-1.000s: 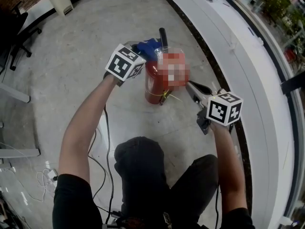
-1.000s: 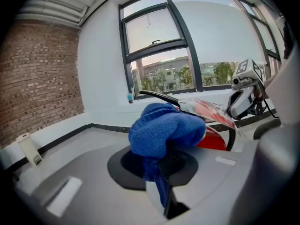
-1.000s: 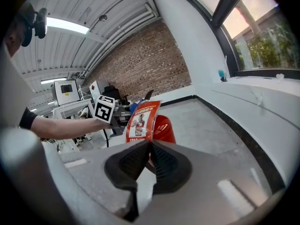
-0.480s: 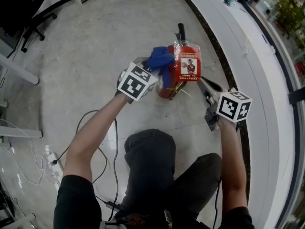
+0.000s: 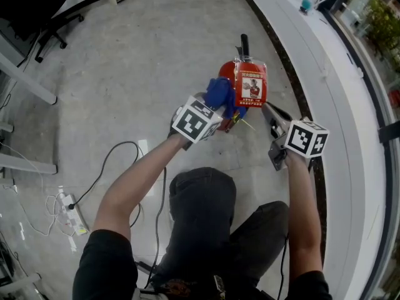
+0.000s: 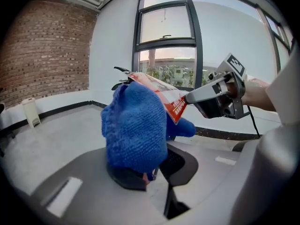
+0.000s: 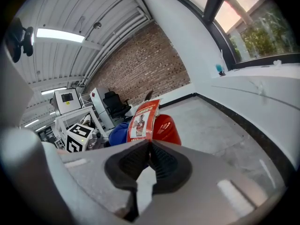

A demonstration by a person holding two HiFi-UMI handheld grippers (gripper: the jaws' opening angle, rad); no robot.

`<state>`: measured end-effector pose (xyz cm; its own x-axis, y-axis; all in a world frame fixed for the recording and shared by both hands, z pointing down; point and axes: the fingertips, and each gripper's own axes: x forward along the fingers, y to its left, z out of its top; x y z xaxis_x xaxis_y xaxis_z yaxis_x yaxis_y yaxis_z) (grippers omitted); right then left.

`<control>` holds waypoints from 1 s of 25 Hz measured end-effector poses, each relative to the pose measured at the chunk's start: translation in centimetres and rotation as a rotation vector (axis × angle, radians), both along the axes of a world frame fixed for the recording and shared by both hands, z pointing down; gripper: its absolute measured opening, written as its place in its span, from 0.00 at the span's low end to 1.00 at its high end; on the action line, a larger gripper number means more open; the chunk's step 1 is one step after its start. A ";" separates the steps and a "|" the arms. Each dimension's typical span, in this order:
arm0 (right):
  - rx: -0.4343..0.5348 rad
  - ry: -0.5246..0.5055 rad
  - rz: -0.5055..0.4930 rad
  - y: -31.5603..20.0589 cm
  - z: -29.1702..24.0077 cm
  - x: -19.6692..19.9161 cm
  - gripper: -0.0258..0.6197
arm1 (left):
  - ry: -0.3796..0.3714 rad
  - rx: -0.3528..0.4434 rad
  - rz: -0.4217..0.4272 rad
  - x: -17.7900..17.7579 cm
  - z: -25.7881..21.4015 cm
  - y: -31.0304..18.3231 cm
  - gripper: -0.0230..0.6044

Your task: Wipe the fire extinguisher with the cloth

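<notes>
My left gripper (image 5: pixel 214 109) now lower, nearer me. Its jaws pinch blue cloth (image 5: pixel 220 94) against red fire extinguisher (image 5: pixel 227 72) on floor. Right gripper (image 5: pixel 265 107) shut tight on paper tag (image 5: pixel 250 85). I push hard, extinguisher tips; I pull, tag rips.

A pale grey polished floor (image 5: pixel 125 74) meets a curved white ledge (image 5: pixel 340 99), with a dark strip along its foot. Tall dark-framed windows (image 6: pixel 166 46) stand beside a brick wall (image 6: pixel 42 55). A black office chair (image 5: pixel 28 5) stands by, a power strip (image 5: pixel 71 212) lies on the floor, and a strip light (image 7: pixel 61 35) glows overhead.
</notes>
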<state>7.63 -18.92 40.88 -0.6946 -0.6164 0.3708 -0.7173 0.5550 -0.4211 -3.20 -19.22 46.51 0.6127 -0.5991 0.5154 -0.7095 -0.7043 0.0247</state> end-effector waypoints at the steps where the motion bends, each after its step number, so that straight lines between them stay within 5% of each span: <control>1: 0.000 -0.001 0.001 0.0 0.0 0.0 0.06 | 0.008 -0.007 0.008 0.5 0.1 0.3 0.10; 10: 0.000 0.013 0.007 -0.1 0.0 0.1 0.06 | 0.071 -0.047 0.074 4.2 1.1 0.9 0.10; 17: 0.009 0.033 0.007 0.0 -0.2 0.2 0.06 | 0.077 -0.072 -0.012 1.0 3.3 -0.7 0.10; 25: 0.039 0.065 0.003 0.2 -0.5 0.1 0.06 | -0.003 -0.024 -0.064 -2.9 4.0 -4.2 0.10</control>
<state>7.74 -18.72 40.35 -0.6677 -0.6335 0.3910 -0.7444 0.5674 -0.3519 -6.14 -23.42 50.52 0.5718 -0.6246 0.5319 -0.7531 -0.6568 0.0383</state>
